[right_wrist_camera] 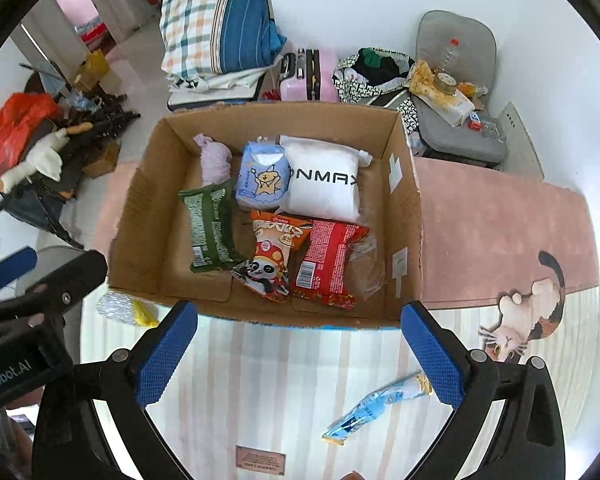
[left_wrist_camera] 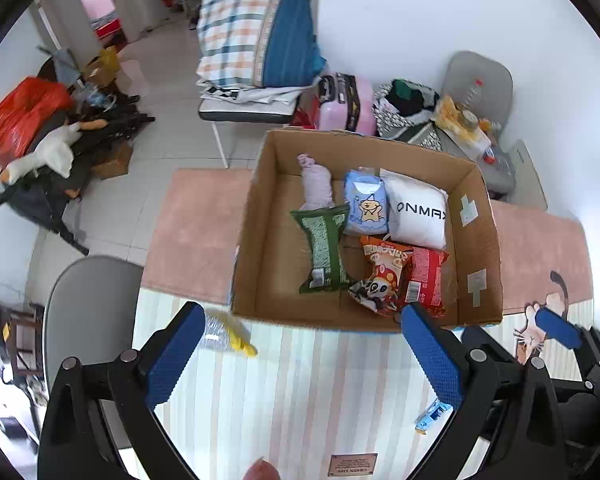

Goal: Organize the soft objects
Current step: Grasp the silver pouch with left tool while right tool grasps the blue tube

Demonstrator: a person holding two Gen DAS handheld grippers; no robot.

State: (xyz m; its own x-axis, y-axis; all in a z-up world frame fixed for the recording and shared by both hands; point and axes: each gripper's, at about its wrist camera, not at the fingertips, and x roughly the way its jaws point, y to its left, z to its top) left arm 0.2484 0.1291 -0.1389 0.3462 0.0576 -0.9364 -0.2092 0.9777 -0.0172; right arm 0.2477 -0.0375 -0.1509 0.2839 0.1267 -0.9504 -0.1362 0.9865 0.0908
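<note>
An open cardboard box [left_wrist_camera: 256,216] [right_wrist_camera: 140,216] stands on the table. Inside lie a green snack bag [left_wrist_camera: 324,252] [right_wrist_camera: 212,232], an orange panda snack bag [left_wrist_camera: 384,276] [right_wrist_camera: 272,256], a red snack bag [left_wrist_camera: 428,280] [right_wrist_camera: 328,264], a blue tissue pack [left_wrist_camera: 366,204] [right_wrist_camera: 262,180], a white pillow pack [left_wrist_camera: 418,212] [right_wrist_camera: 324,184] and a lilac cloth roll [left_wrist_camera: 318,184] [right_wrist_camera: 216,160]. My left gripper [left_wrist_camera: 302,356] hangs open above the striped cloth before the box, nothing between its fingers. My right gripper [right_wrist_camera: 300,356] is open too, empty. A blue wrapper [right_wrist_camera: 376,404] [left_wrist_camera: 430,420] lies on the cloth.
A clear bag with yellow contents [left_wrist_camera: 228,332] [right_wrist_camera: 128,308] lies left of the box. The table carries a striped and pink cloth [right_wrist_camera: 500,232] with a cat print [right_wrist_camera: 520,320]. Grey chairs [left_wrist_camera: 88,312] [right_wrist_camera: 456,128], a pink suitcase [left_wrist_camera: 348,104] and folded bedding [left_wrist_camera: 252,36] stand around.
</note>
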